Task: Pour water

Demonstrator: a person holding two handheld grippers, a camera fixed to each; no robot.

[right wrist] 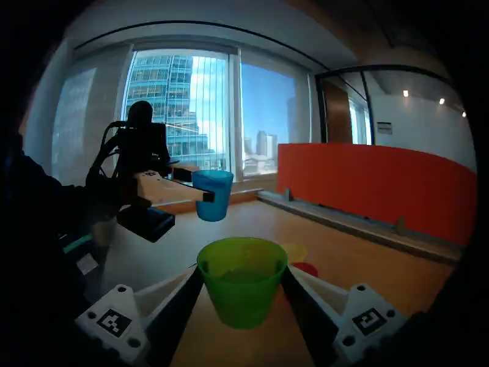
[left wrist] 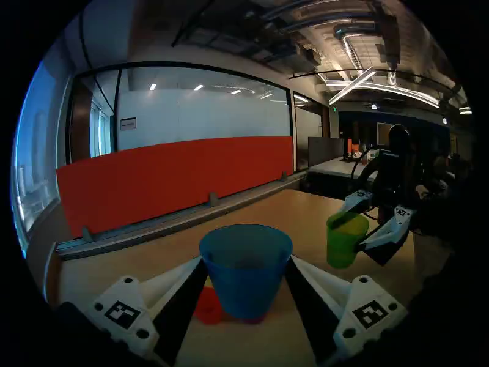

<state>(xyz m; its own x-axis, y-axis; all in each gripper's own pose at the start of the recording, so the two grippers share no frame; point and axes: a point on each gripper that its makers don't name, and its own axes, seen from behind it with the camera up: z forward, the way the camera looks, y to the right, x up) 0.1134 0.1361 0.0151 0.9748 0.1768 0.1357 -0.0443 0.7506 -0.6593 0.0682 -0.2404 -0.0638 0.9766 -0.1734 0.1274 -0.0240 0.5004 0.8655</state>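
**Two plastic cups, each clamped in a gripper above the table**

Left gripper view: the left gripper (left wrist: 246, 263) has its jaws closed on the blue cup (left wrist: 246, 280), one finger pressing each side of the wall at about mid-height. The cup sits upright. Behind it lies a red disc (left wrist: 209, 307) on the table (left wrist: 293, 214). Off to the right, the right gripper (left wrist: 353, 231) holds the green cup (left wrist: 344, 240) clear of the table.

Right gripper view: the right gripper (right wrist: 242, 272) pinches the green cup (right wrist: 242, 282) the same way, upright, both fingers on its sides. Farther off, the left gripper (right wrist: 205, 186) carries the blue cup (right wrist: 212, 196) in the air. Whether either cup holds water cannot be told.

Both cups look like thin, smooth, tapered plastic: probably light, somewhat springy under a squeeze and a little slippery. The mid-wall hold seems sound, since the wall widens above the fingers. A slow tilt would likely keep the pouring cup from twisting.
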